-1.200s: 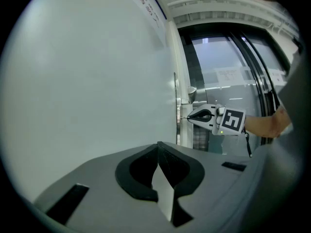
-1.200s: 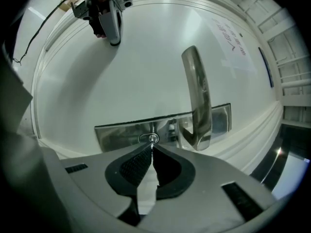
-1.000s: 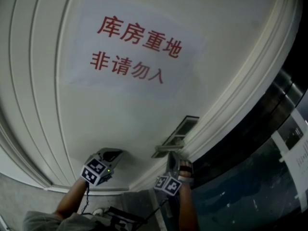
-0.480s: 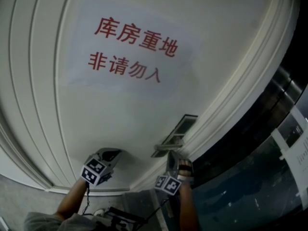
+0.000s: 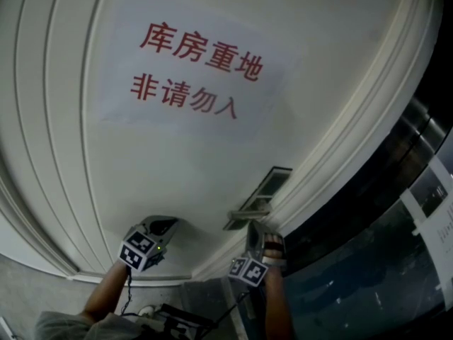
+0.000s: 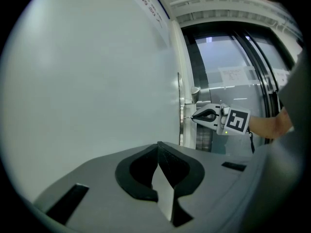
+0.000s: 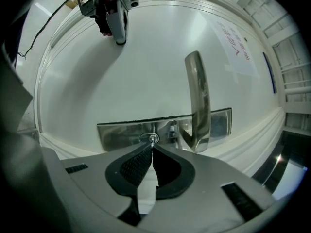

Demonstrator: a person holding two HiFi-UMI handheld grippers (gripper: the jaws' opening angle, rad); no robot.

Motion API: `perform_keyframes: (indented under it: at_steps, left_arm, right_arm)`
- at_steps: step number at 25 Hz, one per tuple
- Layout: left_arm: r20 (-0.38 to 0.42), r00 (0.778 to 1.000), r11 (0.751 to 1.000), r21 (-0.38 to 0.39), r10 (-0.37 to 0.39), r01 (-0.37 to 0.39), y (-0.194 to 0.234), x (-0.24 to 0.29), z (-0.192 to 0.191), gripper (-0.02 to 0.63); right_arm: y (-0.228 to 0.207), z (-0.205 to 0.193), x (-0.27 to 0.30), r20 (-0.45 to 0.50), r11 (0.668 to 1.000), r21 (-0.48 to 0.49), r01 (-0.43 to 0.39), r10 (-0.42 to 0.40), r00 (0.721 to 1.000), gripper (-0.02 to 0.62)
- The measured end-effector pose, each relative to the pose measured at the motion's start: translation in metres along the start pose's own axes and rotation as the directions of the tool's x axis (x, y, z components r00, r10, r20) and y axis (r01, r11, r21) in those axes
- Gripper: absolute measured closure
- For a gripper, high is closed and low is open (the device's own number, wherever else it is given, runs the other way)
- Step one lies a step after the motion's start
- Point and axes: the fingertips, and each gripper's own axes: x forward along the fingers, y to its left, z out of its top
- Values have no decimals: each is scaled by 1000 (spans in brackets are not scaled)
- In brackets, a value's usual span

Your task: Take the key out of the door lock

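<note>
Small silver key (image 7: 152,139): in the shiny steel lock plate (image 7: 119,131), at 9 o'clock of the curved steel handle (image 7: 197,98)
Right gripper (image 7: 151,148): pinching the key
Left gripper (image 6: 158,145): pressed together, empty, beside the white door (image 6: 97,81)

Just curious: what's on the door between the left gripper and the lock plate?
Nothing: bare door from left gripper to lock plate, in right gripper view.

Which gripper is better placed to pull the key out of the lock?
Right. The right gripper has its jaws closed on the key, which sits in the lock plate. The left gripper is shut on nothing and faces bare door, well aside from the lock.
</note>
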Motion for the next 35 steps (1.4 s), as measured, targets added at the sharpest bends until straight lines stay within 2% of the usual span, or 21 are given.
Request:
perform_keyframes:
  at_steps: [7, 26, 35]
  left_arm:
    - [-1, 1000, 1000, 7, 6, -6, 2, -3, 0, 601]
    - [0, 1000, 1000, 12, 5, -5, 2, -3, 0, 600]
    - [1, 1000, 1000, 8, 5, -5, 1, -4, 0, 601]
  right_arm:
    - [1, 1, -1, 15, 1000, 21, 0, -1, 1000, 575]
    - [2, 0, -2, -8, 999, -51, 14, -14, 1000, 577]
    - [0, 0, -11, -8, 999, -36, 19, -19, 1000, 577]
